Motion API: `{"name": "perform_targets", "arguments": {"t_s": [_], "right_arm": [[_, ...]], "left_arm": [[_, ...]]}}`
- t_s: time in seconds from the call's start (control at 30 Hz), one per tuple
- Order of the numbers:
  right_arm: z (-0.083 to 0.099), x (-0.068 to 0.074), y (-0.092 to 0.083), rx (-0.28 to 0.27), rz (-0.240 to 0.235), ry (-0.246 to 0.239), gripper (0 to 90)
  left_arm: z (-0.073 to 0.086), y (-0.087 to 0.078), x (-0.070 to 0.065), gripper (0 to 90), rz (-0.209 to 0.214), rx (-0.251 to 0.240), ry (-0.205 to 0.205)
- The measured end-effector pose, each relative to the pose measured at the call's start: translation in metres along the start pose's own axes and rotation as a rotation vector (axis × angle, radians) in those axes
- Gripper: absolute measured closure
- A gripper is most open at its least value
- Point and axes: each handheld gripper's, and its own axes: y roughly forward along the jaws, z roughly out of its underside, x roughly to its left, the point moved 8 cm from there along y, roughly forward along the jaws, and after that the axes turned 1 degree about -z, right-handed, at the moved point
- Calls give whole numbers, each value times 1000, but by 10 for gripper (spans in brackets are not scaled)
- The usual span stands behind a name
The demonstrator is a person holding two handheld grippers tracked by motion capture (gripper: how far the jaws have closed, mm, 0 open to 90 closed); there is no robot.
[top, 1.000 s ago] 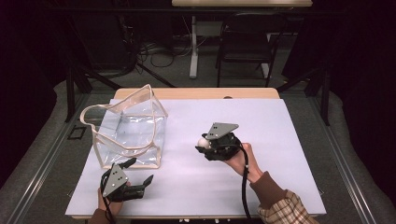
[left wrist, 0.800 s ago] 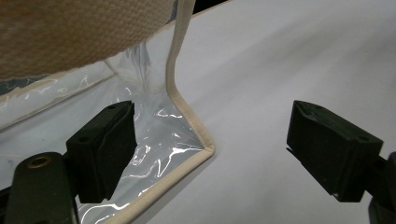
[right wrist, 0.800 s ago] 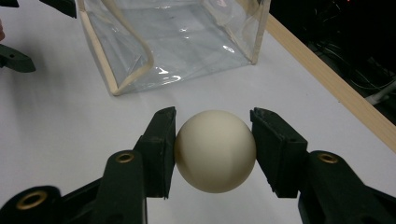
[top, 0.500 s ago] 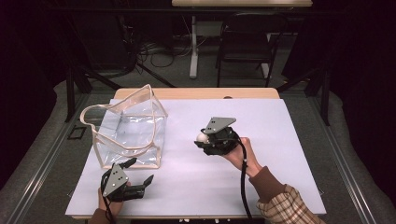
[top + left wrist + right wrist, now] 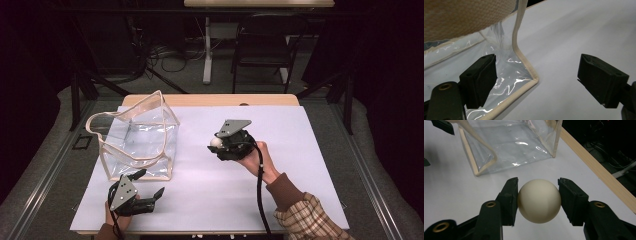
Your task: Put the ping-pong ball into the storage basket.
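Ball [image 5: 539, 200] sat clamped in our right gripper [image 5: 218, 145] jaws above the worktop [image 5: 300, 150]; bag [image 5: 137, 137] lay off to its left, our open left gripper [image 5: 150, 184] at the bag's near corner.

The ball [image 5: 539, 201] was cream, plain and matte, without any marking. The bag [image 5: 137, 140] was clear, glossy plastic edged all round in beige trim, and its strap [image 5: 461, 15] was beige too, with a fine woven texture. The right gripper [image 5: 537, 200] and the left gripper [image 5: 536, 80] were black, with small brass-coloured rivets by the jaws and a grey plate on top of each. The table [image 5: 300, 150] carried a pale lavender-white cover, and a light wood edge showed at its far side. The sleeve [image 5: 305, 217] was plaid in tan, cream and red, over a brown cuff.
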Motion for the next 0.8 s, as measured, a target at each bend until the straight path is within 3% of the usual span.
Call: {"name": "perform_targets", "arguments": {"t_s": [0.8], "right_arm": [[-19, -13, 7, 16, 12, -25, 511]], "left_arm": [[0, 0, 0, 159, -2, 1, 2]]}}
